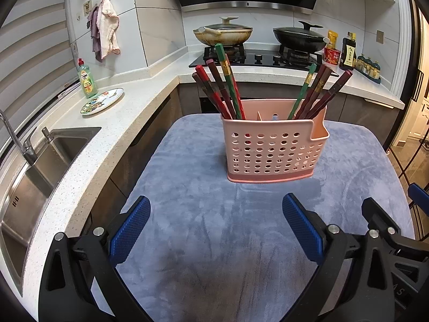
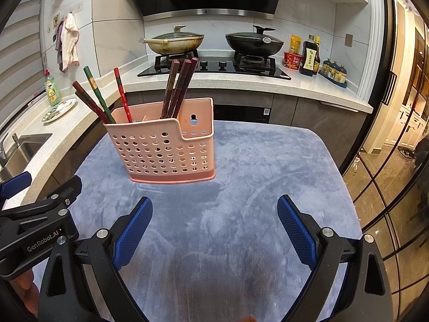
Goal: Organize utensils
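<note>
A pink perforated utensil holder [image 1: 273, 147] [image 2: 166, 150] stands upright on the blue-grey cloth. Several red, dark brown and green chopsticks [image 1: 222, 88] lean out of its left compartment, and several more chopsticks [image 1: 319, 91] lean out of its right one. The right wrist view shows the left bunch of chopsticks [image 2: 99, 99] and the right bunch [image 2: 179, 86] too. My left gripper [image 1: 215, 209] hovers open in front of the holder with nothing between its fingers. My right gripper [image 2: 214, 209] is also open and empty, to the right of the left one. Each gripper shows at the edge of the other's view.
The cloth-covered table [image 1: 214, 241] is ringed by a white counter with a steel sink [image 1: 40, 166], a soap bottle [image 1: 87, 79] and a painted plate [image 1: 102, 100] at left. Behind are a stove with two lidded pans [image 1: 222, 33] [image 1: 300, 36] and sauce bottles [image 1: 348, 52]. Glass doors [image 2: 396, 161] stand at right.
</note>
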The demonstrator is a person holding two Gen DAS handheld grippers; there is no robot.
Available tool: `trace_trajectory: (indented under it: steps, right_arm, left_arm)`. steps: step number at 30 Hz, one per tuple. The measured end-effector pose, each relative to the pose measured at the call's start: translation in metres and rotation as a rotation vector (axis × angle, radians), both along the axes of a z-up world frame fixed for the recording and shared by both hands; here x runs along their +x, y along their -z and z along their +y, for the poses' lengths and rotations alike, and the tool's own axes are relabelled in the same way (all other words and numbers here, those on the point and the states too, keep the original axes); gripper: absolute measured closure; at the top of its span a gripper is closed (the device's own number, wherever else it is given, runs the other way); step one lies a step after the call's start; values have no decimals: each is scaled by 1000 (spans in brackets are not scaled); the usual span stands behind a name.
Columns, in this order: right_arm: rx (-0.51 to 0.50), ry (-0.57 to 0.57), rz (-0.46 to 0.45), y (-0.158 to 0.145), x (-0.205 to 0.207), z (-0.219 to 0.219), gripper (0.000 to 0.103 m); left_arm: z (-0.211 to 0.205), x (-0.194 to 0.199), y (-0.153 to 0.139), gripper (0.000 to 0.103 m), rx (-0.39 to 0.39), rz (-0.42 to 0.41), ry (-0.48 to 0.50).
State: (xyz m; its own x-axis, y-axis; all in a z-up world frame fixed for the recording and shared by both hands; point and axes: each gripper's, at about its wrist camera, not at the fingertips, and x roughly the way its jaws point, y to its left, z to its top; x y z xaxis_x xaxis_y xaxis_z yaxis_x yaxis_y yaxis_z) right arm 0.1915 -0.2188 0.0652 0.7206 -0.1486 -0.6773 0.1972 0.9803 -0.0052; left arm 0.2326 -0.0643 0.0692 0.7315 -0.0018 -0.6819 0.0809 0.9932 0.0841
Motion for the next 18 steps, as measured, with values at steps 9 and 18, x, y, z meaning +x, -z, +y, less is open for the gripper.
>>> trace_trajectory:
  steps: [9,18]
  right_arm:
    - [2,1,3,0,2,0,13]
    - [0,-1,13,4,9,0,13]
  left_arm:
    - [-1,1,0,9,0,0,-1]
    - [-1,9,5,9,4,4,-3]
